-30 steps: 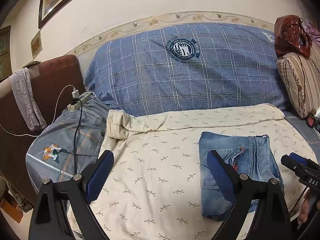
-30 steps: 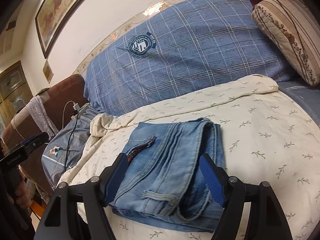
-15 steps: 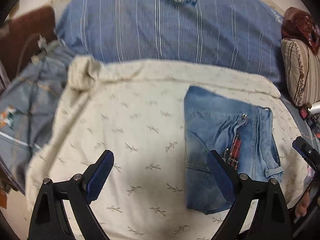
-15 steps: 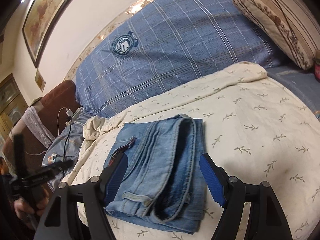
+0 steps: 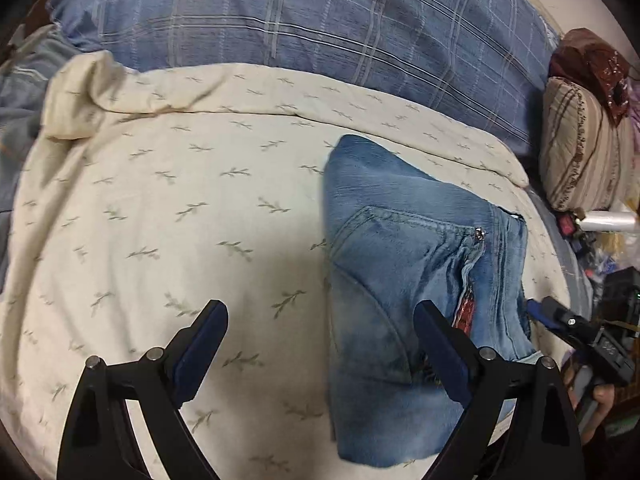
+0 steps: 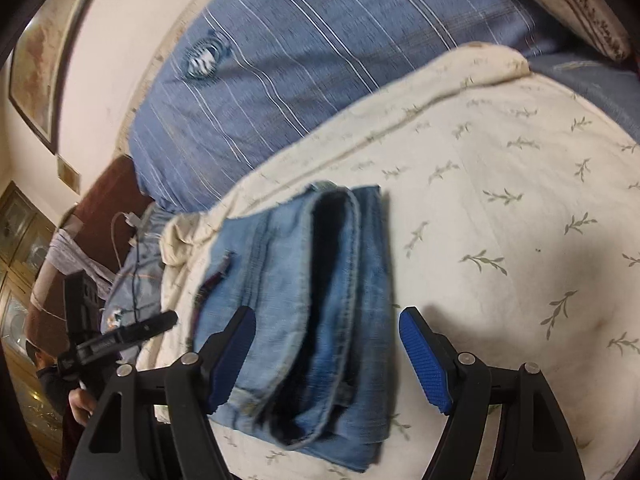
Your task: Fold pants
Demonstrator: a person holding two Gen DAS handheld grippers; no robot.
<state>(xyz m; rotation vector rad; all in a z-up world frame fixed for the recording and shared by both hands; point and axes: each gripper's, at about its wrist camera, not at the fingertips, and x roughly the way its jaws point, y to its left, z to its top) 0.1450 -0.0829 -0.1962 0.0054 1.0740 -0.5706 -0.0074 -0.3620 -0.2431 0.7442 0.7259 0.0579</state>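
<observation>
Both grippers have been tilted downward and brought closer over the bed since a second ago, so that the wall and framed picture once seen in the left wrist view are now cut off and only bedding is shown. Folded jeans (image 5: 408,280) are seen lying flat on the cream leaf-print sheet (image 5: 168,208), in the same compact rectangle as before; they have not been shifted or unfolded. The left gripper (image 5: 320,344) is held wide open with nothing between its pads; its right finger (image 5: 440,356) is seen in front of the denim, while its left finger is over bare sheet. Whether the pad touches the cloth cannot be told. The right gripper (image 6: 328,356) is likewise spread wide, unchanged in width, and nothing is clamped; the near end of the jeans (image 6: 312,300) is framed between its fingers, which stand apart from the fabric on either side. The blue plaid pillow (image 5: 300,24) is seen behind the sheet, and a striped cushion (image 5: 584,148) at the right edge. The right wrist view is blurred by motion.
</observation>
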